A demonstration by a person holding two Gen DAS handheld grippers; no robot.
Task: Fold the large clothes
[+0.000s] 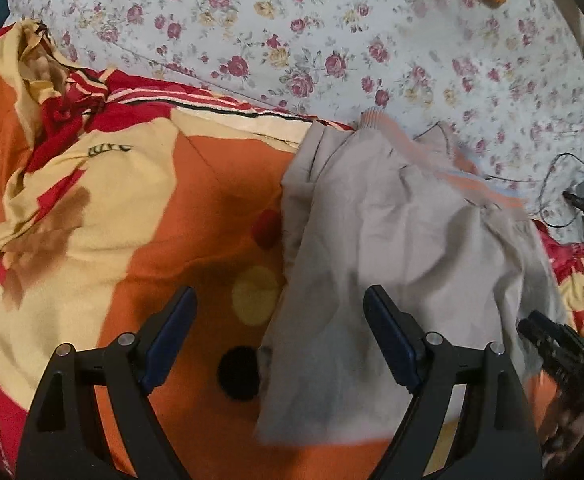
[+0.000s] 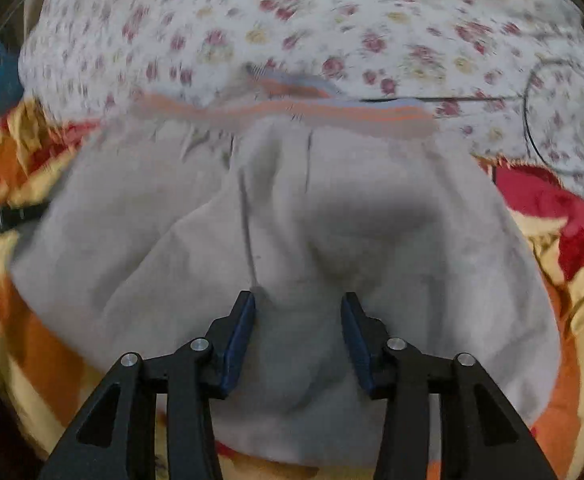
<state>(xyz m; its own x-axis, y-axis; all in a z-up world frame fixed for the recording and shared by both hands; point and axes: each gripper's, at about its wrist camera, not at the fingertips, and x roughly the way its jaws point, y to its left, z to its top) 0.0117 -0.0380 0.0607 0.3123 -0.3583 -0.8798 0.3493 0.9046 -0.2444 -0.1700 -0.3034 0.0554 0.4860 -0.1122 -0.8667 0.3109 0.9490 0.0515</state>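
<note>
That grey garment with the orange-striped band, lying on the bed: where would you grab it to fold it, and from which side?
Probably at the near hem of the grey garment, coming from above on the near side. The striped band lies at the far end by the flowered sheet, so the near hem can be lifted and carried toward it. The right gripper is open above that cloth.

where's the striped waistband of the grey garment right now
The striped waistband lies along the far edge of the grey garment, resting against the floral sheet; in the left wrist view it runs toward the upper right, past the orange cartoon blanket.
</note>
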